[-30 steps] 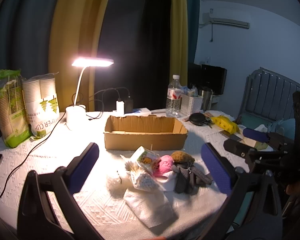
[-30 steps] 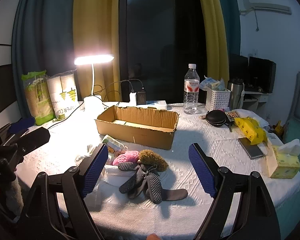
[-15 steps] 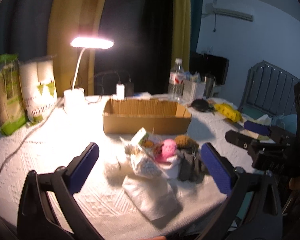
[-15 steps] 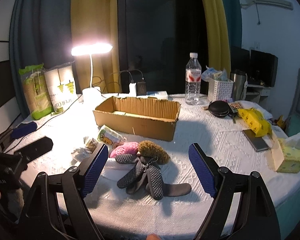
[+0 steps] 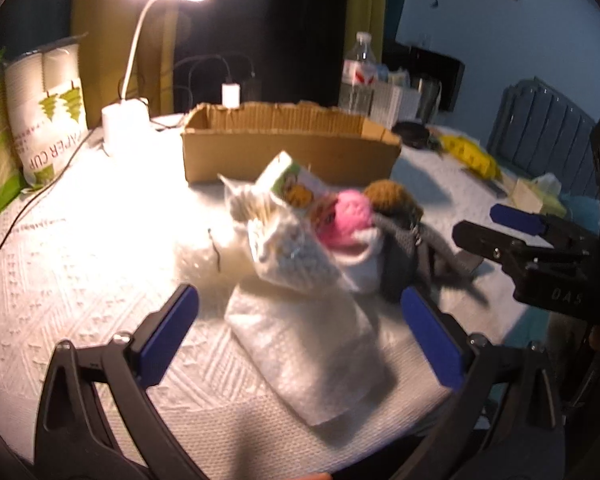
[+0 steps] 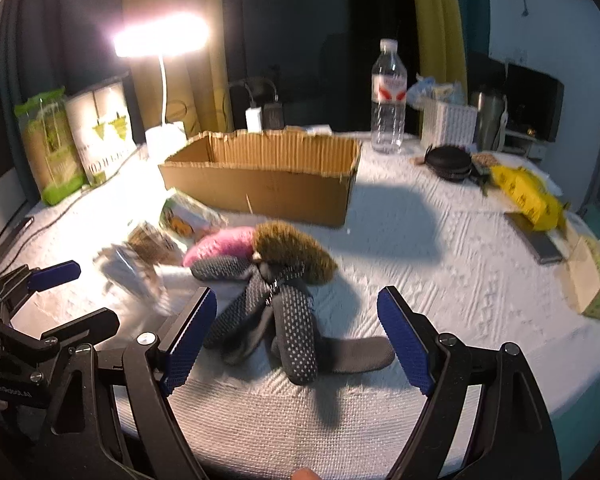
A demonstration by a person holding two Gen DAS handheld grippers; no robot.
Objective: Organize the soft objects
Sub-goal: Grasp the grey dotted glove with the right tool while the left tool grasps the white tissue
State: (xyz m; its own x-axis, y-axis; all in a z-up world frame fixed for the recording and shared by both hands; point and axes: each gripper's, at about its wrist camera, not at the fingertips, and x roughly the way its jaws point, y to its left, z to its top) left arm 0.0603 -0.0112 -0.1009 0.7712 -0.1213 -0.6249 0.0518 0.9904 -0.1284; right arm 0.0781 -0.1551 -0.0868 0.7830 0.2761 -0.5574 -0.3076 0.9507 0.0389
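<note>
Presently both grippers gape wide, empty: right gripper (image 6: 296,336) nearest, straddling the grey dotted socks (image 6: 276,304), fanned toward it, ahead of the cardboard box (image 6: 260,176); left gripper (image 5: 300,340) faces the white packet (image 5: 304,344).

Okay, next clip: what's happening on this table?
A person holds two grippers over a pile of soft things. The left gripper is open above a white cloth; the right gripper is open around the grey dotted socks. Neither holds anything, and the cardboard box behind looks empty.
</note>
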